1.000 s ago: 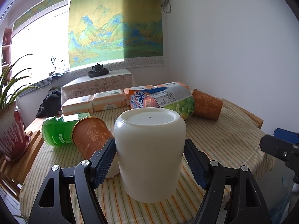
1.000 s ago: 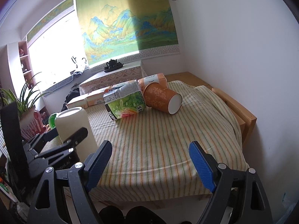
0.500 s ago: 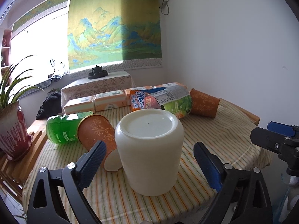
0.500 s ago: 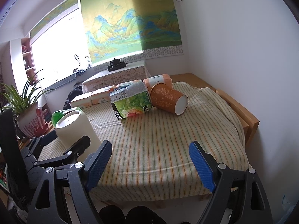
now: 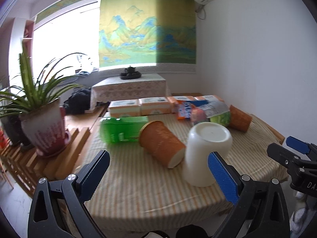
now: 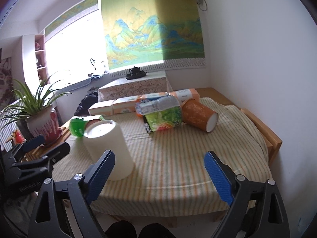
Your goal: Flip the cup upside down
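Observation:
The cream cup (image 5: 206,152) stands upside down on the striped tablecloth (image 5: 138,182), base up. It also shows in the right wrist view (image 6: 108,148), near the table's front left. My left gripper (image 5: 158,174) is open and empty, drawn back from the cup and off to its left; only its right finger is near the cup. My right gripper (image 6: 158,174) is open and empty, above the table's front edge, to the right of the cup.
An orange paper cup (image 5: 161,143) lies on its side touching the cream cup, beside a green bottle (image 5: 122,129). A second orange cup (image 6: 199,117), snack bags (image 6: 160,113) and tissue packs (image 5: 138,107) lie at the back. A potted plant (image 5: 42,125) stands left.
My left gripper has opened wide, let go of the upturned cup and pulled back and to the left. The cup stays standing on the cloth. My right gripper has barely moved.

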Tool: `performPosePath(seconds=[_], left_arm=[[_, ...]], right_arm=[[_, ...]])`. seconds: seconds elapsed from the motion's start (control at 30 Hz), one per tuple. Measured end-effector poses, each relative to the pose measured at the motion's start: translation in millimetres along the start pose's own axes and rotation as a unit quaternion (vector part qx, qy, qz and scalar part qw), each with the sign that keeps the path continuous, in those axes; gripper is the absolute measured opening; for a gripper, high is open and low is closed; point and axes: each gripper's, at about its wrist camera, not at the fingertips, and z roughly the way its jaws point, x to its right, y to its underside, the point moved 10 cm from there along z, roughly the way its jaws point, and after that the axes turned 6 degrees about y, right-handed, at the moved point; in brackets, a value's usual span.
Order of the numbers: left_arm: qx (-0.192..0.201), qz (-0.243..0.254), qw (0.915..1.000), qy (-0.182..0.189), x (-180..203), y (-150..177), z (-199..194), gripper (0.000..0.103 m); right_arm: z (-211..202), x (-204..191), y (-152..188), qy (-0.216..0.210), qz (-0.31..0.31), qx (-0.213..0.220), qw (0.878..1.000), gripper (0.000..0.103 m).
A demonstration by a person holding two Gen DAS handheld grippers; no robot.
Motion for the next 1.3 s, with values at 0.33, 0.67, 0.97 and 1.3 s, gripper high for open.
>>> performPosePath(seconds=[0.33, 0.67, 0.97, 1.3], left_arm=[[0.015, -0.032, 0.9983, -0.046, -34, -5, -47, 0.102], [0.026, -0.030, 0.9977, -0.056, -26, -6, -72, 0.102], [0.024, -0.021, 0.9982, -0.051, -10, -4, -74, 0.102], [0.024, -0.023, 0.9981, -0.051, -11, -6, -73, 0.102]], right_arm=[[-28, -31, -11, -0.012, -0.030, 0.041, 0.999, 0.097], [-44, -35, -7, -0.017, -0.025, 0.046, 0.998, 0.101], [-55, -28, -7, -0.018, -0.016, 0.053, 0.998, 0.101], [-56, -27, -7, -0.017, -0.016, 0.053, 0.998, 0.101]])
